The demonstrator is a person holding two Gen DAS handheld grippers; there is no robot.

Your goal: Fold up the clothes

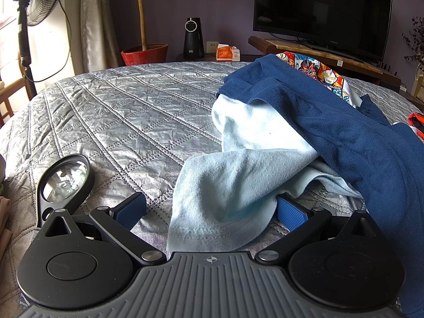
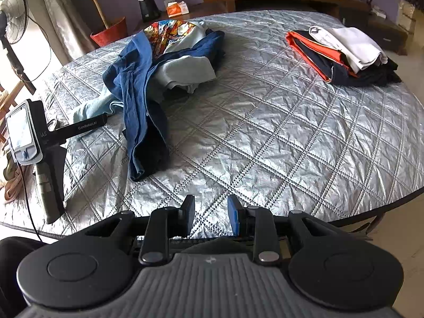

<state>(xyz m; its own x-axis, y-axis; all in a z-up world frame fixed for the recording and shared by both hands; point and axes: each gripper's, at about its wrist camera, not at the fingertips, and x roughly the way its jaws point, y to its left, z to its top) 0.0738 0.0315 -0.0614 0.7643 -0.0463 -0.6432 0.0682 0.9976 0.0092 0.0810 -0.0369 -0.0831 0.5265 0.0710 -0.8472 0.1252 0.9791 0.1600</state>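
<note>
- Now the left gripper (image 1: 210, 209) stands with its jaws spread wide, low over the quilted silver cover (image 1: 106, 111) of the round table.
- Between those spread jaws lies the hem of a pale blue garment (image 1: 225, 185); its cloth drapes over part of the right-hand blue pad (image 1: 290, 216), while the left-hand pad sits clear of it, so nothing is pinched.
- Over the pale blue garment lies a dark blue garment (image 1: 344, 132), crumpled, running from the far side of the heap down toward the near right edge of the left wrist view.
- Behind both peeks a cartoon-print garment (image 1: 318, 71), at the far end of the same heap.
- Beside the left gripper's body a small round mirror (image 1: 65, 179) on a black stalk leans over the cover.
- Meanwhile the right gripper (image 2: 210, 216) has its jaws set narrow, a small gap between the pads, with only bare cover showing in that gap; it holds nothing and is well apart from the heap.
- From the right wrist view, the unfolded heap (image 2: 159, 69) sits toward the far left of the table, with the left gripper's black handle and screen at its near left edge.
- At the far right of the table rests a folded stack (image 2: 344, 55): a white piece on top, orange and dark pieces under it.
</note>
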